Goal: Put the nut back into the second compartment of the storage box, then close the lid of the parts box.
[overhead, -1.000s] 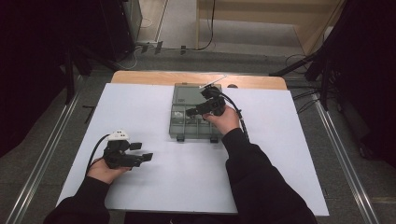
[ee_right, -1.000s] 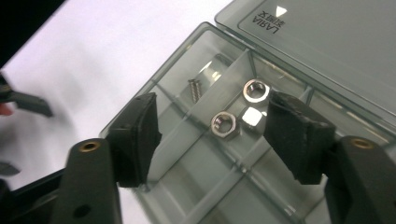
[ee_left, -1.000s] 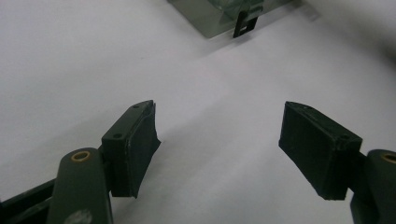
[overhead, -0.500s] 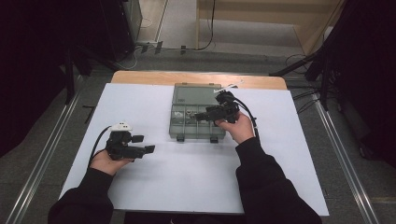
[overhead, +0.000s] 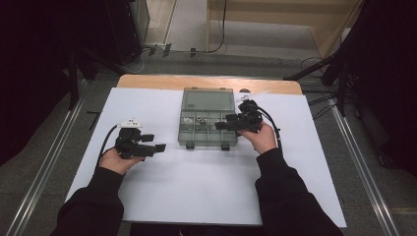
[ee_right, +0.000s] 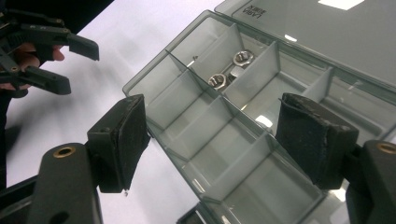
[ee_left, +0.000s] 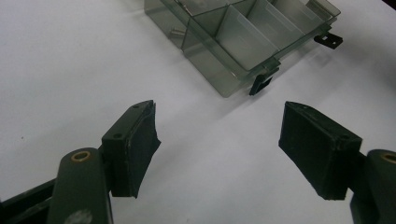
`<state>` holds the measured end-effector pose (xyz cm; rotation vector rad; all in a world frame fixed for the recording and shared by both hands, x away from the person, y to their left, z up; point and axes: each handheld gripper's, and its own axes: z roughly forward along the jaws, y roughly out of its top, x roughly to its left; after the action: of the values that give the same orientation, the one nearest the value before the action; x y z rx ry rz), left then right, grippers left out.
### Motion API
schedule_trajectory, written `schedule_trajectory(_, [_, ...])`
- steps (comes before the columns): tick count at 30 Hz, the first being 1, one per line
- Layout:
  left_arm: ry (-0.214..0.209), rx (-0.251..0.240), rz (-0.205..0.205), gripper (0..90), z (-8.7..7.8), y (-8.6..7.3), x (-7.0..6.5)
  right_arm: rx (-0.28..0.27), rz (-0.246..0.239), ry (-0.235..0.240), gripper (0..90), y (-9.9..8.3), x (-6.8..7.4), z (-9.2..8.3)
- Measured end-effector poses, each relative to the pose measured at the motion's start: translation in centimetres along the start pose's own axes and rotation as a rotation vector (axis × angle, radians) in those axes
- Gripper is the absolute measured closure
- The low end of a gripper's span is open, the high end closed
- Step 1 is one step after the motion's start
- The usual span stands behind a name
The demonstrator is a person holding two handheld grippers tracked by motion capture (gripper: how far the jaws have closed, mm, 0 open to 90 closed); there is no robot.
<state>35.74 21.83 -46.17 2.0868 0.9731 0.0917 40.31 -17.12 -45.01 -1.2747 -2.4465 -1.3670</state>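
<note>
Organizer box (overhead: 208, 118) open; right gripper (overhead: 227, 123) over its edge.

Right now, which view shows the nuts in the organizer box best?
The right gripper view: the nuts sit close and sharp in one compartment of the organizer box. The high view shows them as tiny specks. The left gripper view catches the box's near corner, with no nuts to make out.
</note>
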Motion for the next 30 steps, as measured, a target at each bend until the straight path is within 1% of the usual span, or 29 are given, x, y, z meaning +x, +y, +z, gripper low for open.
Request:
schedule_trajectory(2, [-0.005, 0.005, -0.001, 27.2, 0.4, 0.4, 0.0, -0.003, 0.004, 0.0, 25.7, -0.1, -0.4, -0.2])
schedule_trajectory(3, [-0.002, 0.001, 0.006, 27.3, 0.5, 0.6, 0.1, -0.006, 0.009, 0.001, 25.7, -0.2, -0.6, -0.4])
schedule_trajectory(5, [-0.009, 0.001, 0.003, 27.3, 0.7, 1.0, 0.1, -0.009, 0.013, -0.004, 25.7, -0.3, -0.9, -0.6])
schedule_trajectory(8, [-0.003, -0.005, 0.006, 27.3, 1.0, 1.7, 0.3, -0.012, 0.016, -0.015, 25.1, -0.4, -1.3, -0.8])
schedule_trajectory(10, [-0.007, -0.016, 0.005, 27.4, 1.1, 2.1, 0.3, -0.014, 0.025, -0.016, 25.0, -0.5, -1.6, -0.8])
schedule_trajectory(14, [-0.002, -0.004, 0.019, 27.4, 1.6, 3.0, 0.3, -0.016, 0.032, -0.03, 25.0, -0.6, -2.1, -0.8])
schedule_trajectory(19, [0.001, -0.013, 0.003, 27.4, 2.3, 4.1, 0.7, -0.02, 0.048, -0.038, 25.2, -0.7, -2.6, -0.8])
schedule_trajectory(21, [-0.005, -0.035, -0.005, 27.5, 2.5, 4.6, 0.9, -0.022, 0.05, -0.043, 25.2, -0.6, -2.6, -0.9])
schedule_trajectory(24, [-0.004, -0.032, -0.01, 27.5, 2.9, 5.3, 1.1, -0.022, 0.053, -0.048, 25.5, -0.2, -2.7, -0.9])
schedule_trajectory(25, [-0.002, -0.038, -0.011, 27.5, 3.2, 5.7, 1.3, -0.027, 0.049, -0.049, 25.5, -0.2, -2.8, -0.8])
schedule_trajectory(27, [-0.003, -0.033, -0.017, 27.6, 3.6, 6.2, 1.5, -0.043, 0.049, -0.065, 25.8, 0.0, -3.0, -0.8])
schedule_trajectory(28, [-0.001, -0.028, -0.013, 27.6, 3.8, 6.5, 1.6, -0.047, 0.046, -0.067, 25.9, 0.1, -3.2, -0.8])
schedule_trajectory(30, [0.004, -0.033, -0.015, 27.6, 4.2, 6.8, 1.8, -0.028, 0.053, -0.075, 26.6, 0.3, -3.5, -0.7])
